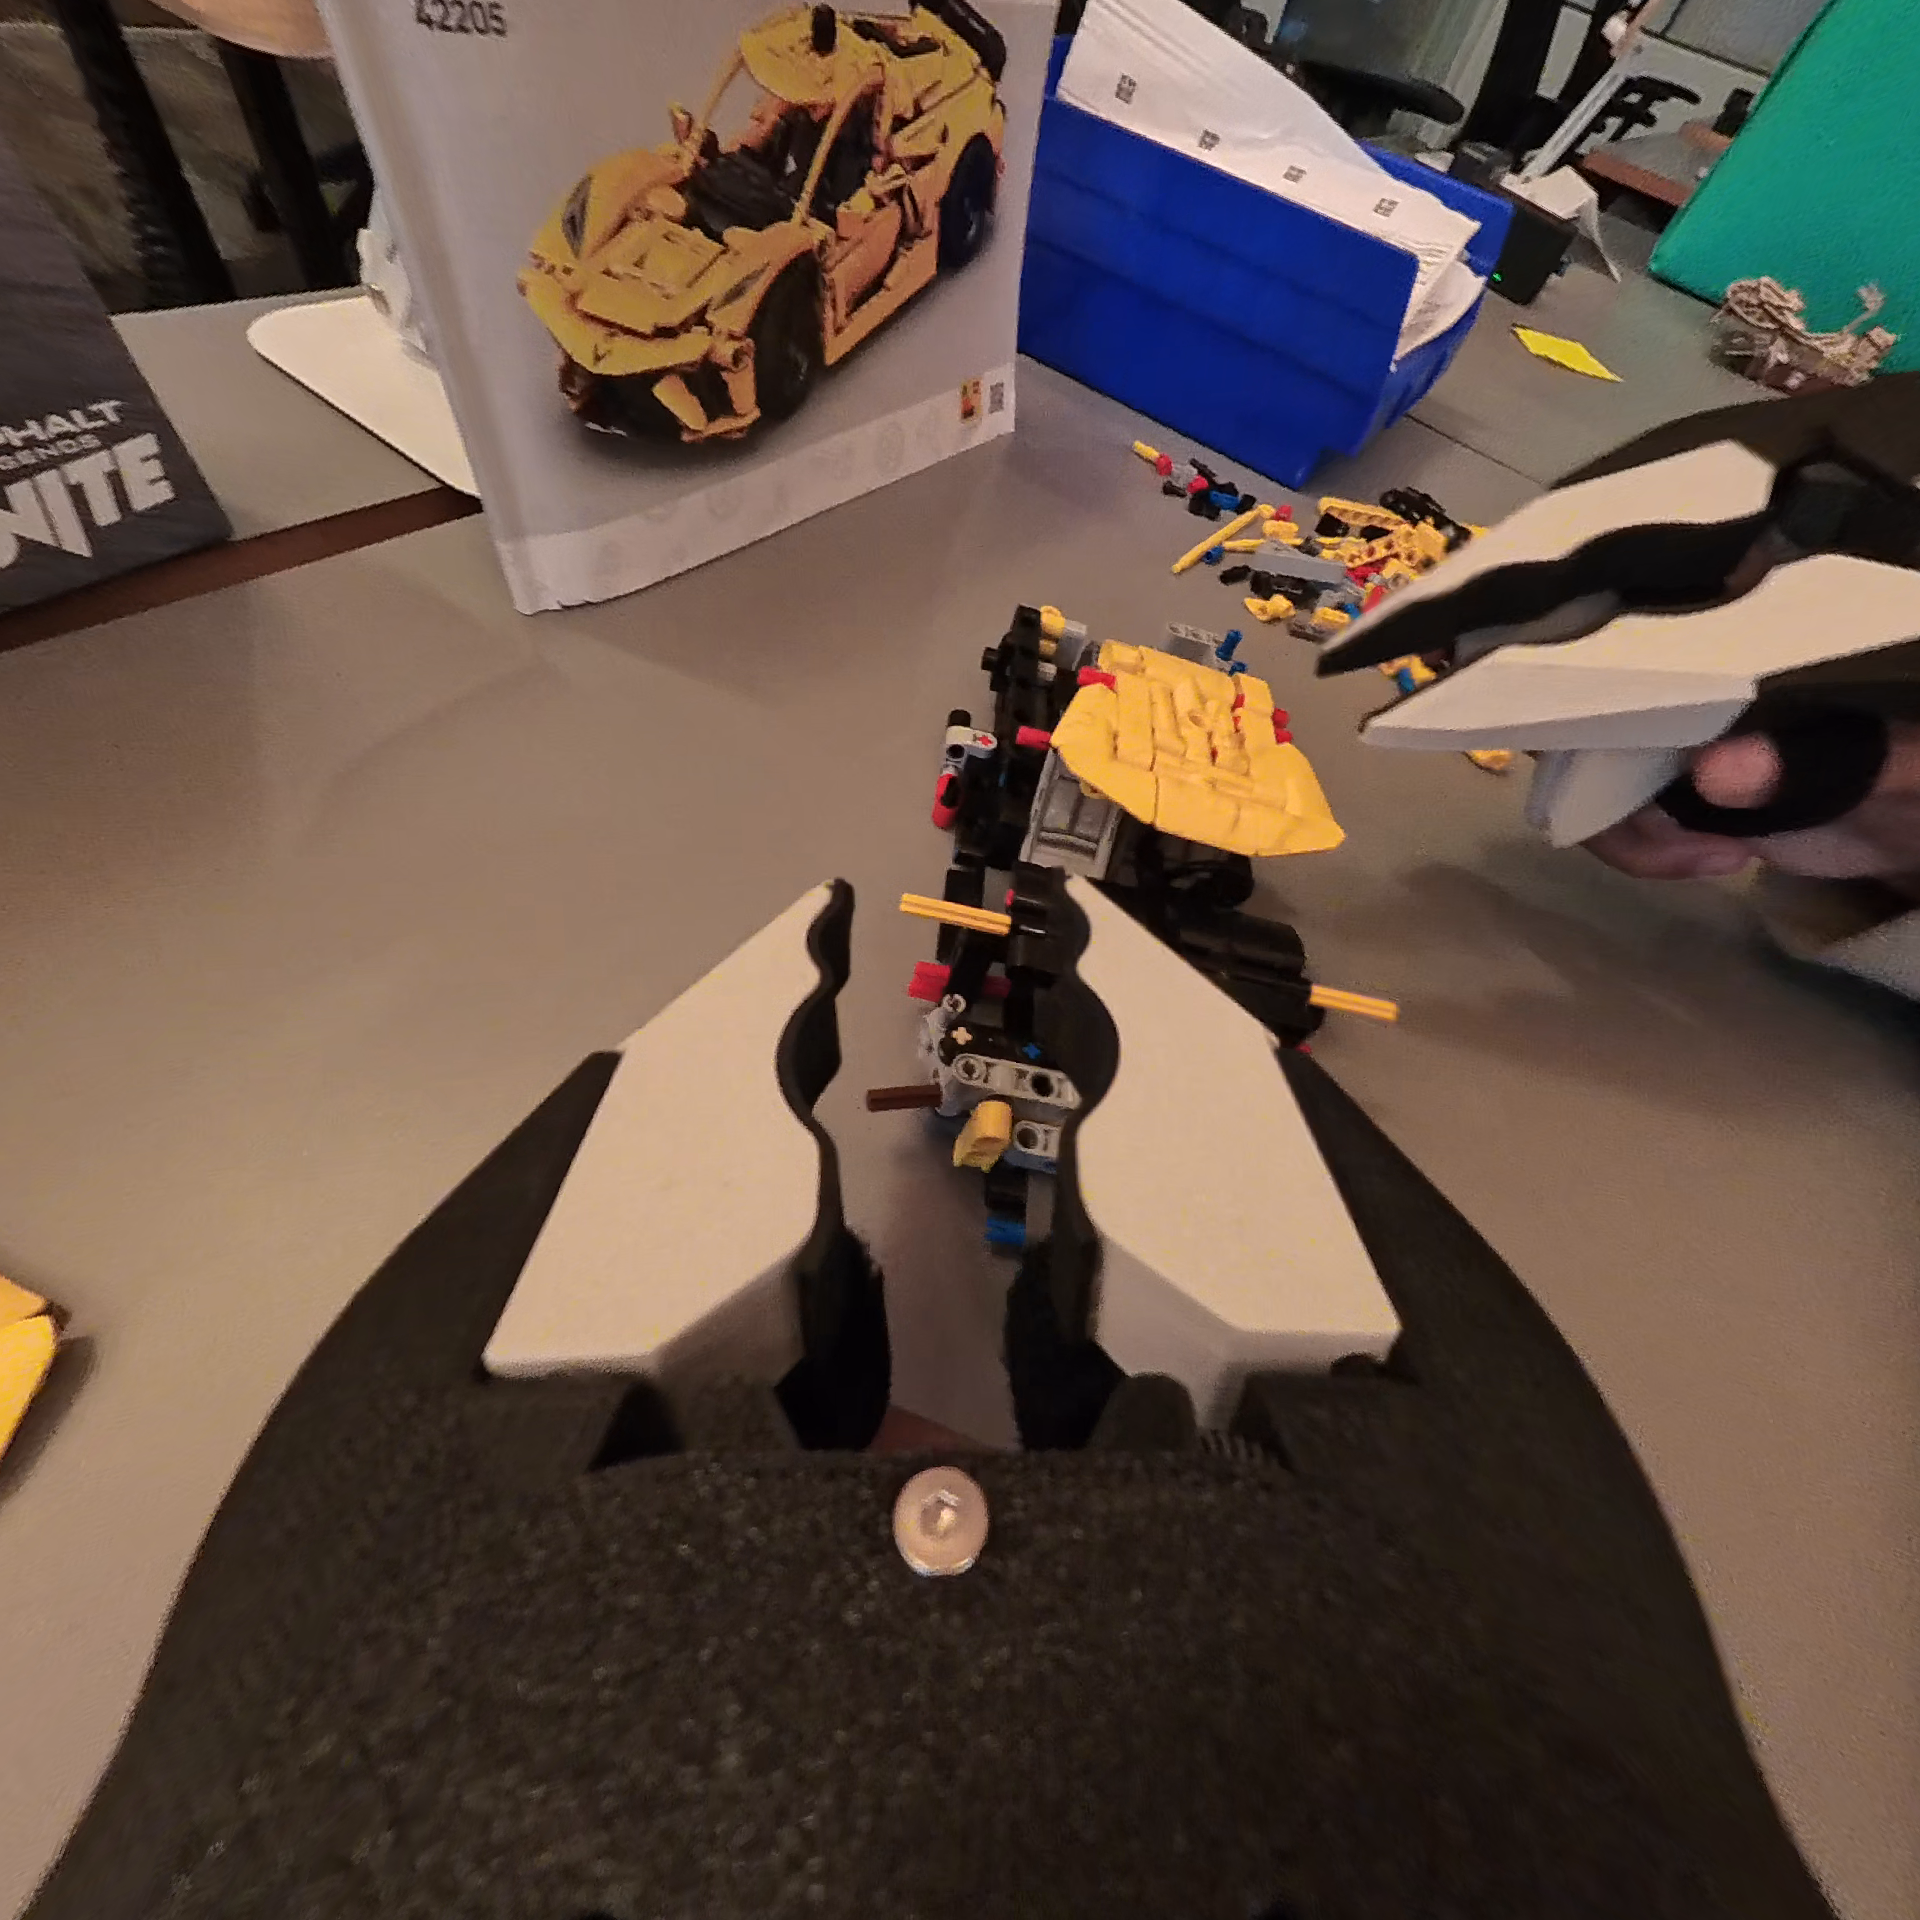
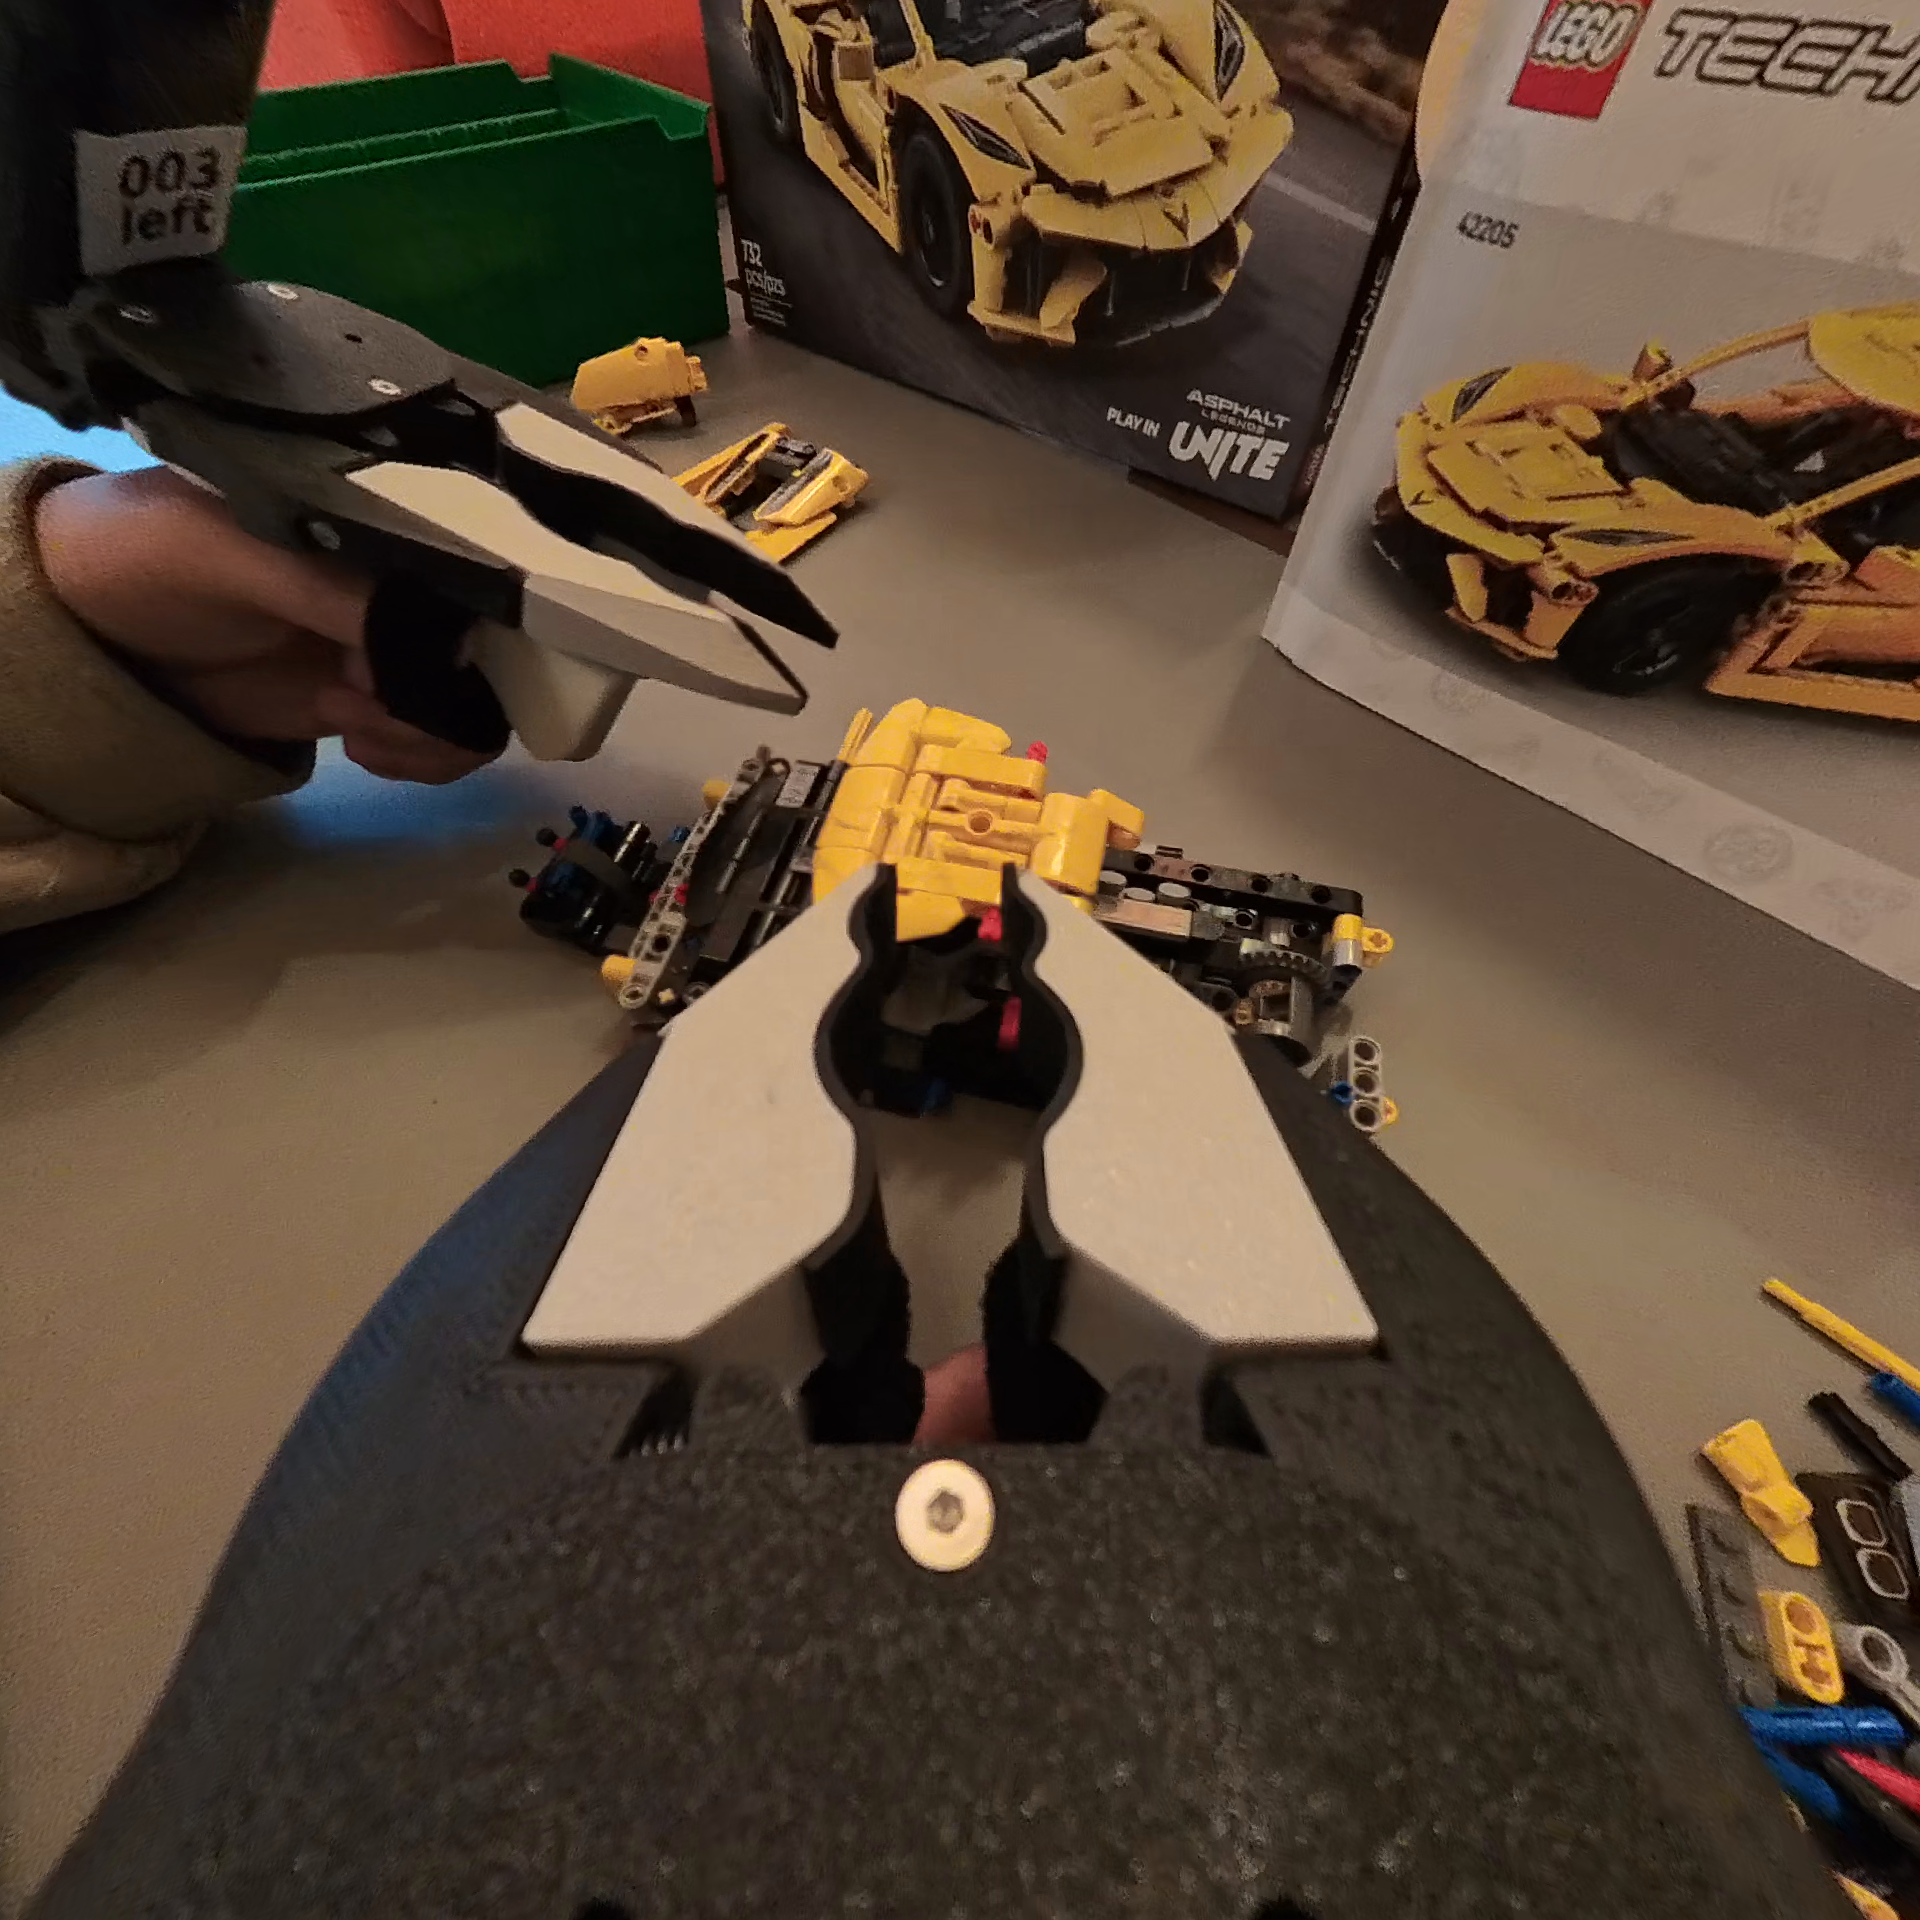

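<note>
A part-built brick car with a black chassis and a yellow panel lies on the grey table. It also shows in the right wrist view. My left gripper is open and empty, and hovers over the chassis's near end, which shows between its fingers. In the right wrist view the left gripper hangs just above the car's left end. My right gripper is narrowly open and empty, with its tips just over the yellow panel. In the left wrist view the right gripper is beside the car, to its right.
An instruction booklet stands behind the car, with a blue bin to its right. The set's box and a green bin stand at the back. Loose pieces lie right of the car. Two yellow sub-assemblies lie by the green bin.
</note>
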`<action>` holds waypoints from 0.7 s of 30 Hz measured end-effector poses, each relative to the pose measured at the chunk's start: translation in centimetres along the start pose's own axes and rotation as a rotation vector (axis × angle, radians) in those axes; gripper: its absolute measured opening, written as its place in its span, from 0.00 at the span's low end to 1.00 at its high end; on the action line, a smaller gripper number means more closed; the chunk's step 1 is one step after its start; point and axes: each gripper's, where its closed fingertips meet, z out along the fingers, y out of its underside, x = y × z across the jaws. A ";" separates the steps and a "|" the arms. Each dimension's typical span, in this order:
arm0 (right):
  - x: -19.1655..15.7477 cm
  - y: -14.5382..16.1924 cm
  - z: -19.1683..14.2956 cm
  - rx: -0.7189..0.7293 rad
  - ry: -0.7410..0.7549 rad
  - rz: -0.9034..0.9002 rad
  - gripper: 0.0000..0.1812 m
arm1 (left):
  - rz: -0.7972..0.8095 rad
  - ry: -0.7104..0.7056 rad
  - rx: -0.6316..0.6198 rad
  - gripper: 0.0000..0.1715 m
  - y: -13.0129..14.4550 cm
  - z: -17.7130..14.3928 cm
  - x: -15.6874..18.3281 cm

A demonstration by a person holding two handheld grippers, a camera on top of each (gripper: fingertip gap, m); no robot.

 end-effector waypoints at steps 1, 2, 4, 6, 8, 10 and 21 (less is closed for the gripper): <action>-0.3 -0.1 0.0 0.005 -0.004 -0.006 0.10 | -0.018 -0.008 0.005 0.22 0.0 0.1 -0.2; -0.6 -0.3 0.0 0.011 -0.013 -0.009 0.10 | -0.043 -0.013 0.006 0.22 0.1 0.2 -0.5; -1.6 -0.1 0.2 -0.001 -0.052 -0.011 0.10 | -0.103 -0.005 -0.011 0.22 0.5 0.6 -0.7; -2.4 0.3 0.4 -0.022 -0.076 -0.019 0.11 | -0.169 0.021 -0.038 0.22 1.0 0.9 -0.7; -3.0 0.7 0.7 -0.043 -0.079 -0.010 0.16 | -0.257 0.045 -0.034 0.22 0.9 1.1 -0.8; -3.5 1.2 1.0 -0.068 -0.077 -0.016 0.16 | -0.378 0.072 -0.013 0.22 0.6 1.1 -1.0; -5.3 3.7 0.5 -0.132 0.157 -0.014 0.18 | -0.422 0.128 -0.007 0.22 0.0 1.0 -0.3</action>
